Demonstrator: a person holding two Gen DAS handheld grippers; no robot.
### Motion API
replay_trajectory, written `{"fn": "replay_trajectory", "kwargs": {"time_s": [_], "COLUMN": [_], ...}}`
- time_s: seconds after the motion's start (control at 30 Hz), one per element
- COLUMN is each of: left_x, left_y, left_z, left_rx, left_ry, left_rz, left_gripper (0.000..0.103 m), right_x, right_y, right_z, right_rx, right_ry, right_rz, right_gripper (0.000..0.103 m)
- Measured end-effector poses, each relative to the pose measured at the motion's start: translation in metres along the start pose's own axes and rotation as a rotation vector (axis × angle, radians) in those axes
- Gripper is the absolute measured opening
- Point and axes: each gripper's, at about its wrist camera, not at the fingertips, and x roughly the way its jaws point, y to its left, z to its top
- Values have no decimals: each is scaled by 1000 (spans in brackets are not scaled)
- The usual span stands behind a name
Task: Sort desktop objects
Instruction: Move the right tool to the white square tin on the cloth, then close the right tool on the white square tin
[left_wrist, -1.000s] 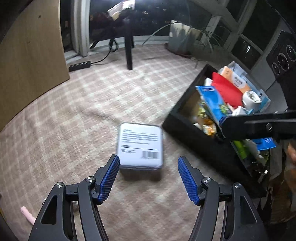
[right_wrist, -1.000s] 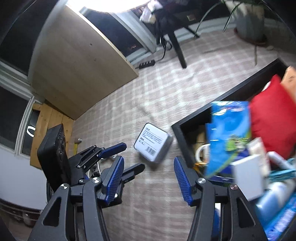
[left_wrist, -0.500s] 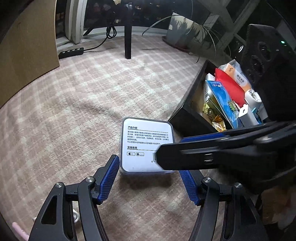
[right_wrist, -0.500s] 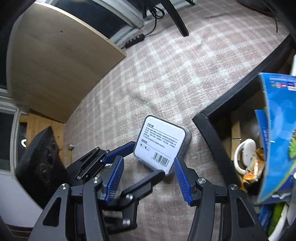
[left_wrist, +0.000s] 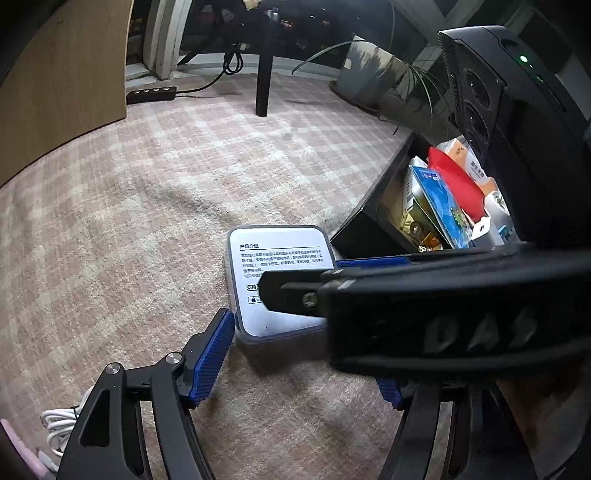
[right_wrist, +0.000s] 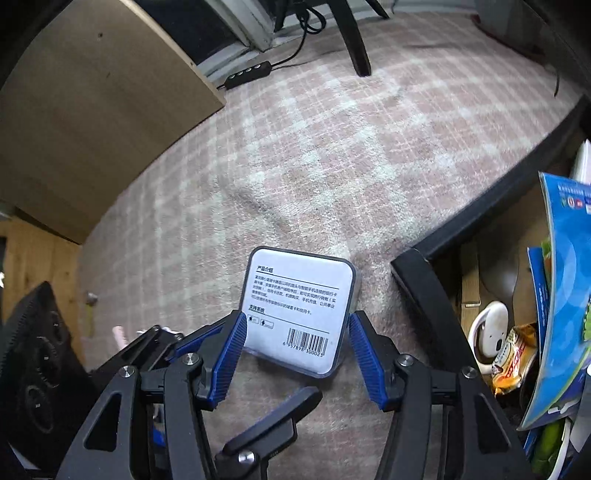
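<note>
On the pink checked carpet (right_wrist: 332, 155), just left of the black storage box (right_wrist: 424, 280), lies the flat square case (right_wrist: 299, 306), label side up with printed text and a barcode. In the right wrist view it sits a little below centre, and the box corner stands at about 3 o'clock from it, close but not touching.

The right gripper (right_wrist: 295, 354) straddles the case's near end: one blue pad lies at the case's 8 o'clock edge, the other at its 4 o'clock edge. The pads sit right against the sides, yet whether they press cannot be told.

The left gripper (left_wrist: 299, 362) comes in from the other side. Its jaws are opening, with the case's near corner between them; the left pad is just beside the case's 7 o'clock corner, and the right pad is mostly hidden behind the right gripper's black body, which crosses that view from 3 o'clock.

The box is crowded with a blue packet (right_wrist: 565, 295), a red item (left_wrist: 458, 184) and a white earphone case (right_wrist: 487, 328). A black power strip (right_wrist: 247, 74) lies at 12 o'clock beside a wooden panel (right_wrist: 92, 122), and a white cable (left_wrist: 59, 424) is coiled at 8 o'clock in the left wrist view.
</note>
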Motion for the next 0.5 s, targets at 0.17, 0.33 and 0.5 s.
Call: {"fn": "replay_trajectory", "kwargs": {"time_s": [0.17,0.33,0.5], "left_x": [-4,-18,-28], "left_y": [0,1,-6], "left_z": [-4,-13,-20], "left_rx": [-22,-50,-54], "left_ry": [-12,-28,-40], "left_rz": [37,17,35], "left_gripper": [75,75,75], "right_x": [8,5,-2], "right_y": [8,5,6], "right_z": [-4,-10,-20], "right_rx": [-45,-51,-80], "right_ry": [-6,9,12], "right_rz": [-26,24,48], "right_gripper": [56,54,54]}}
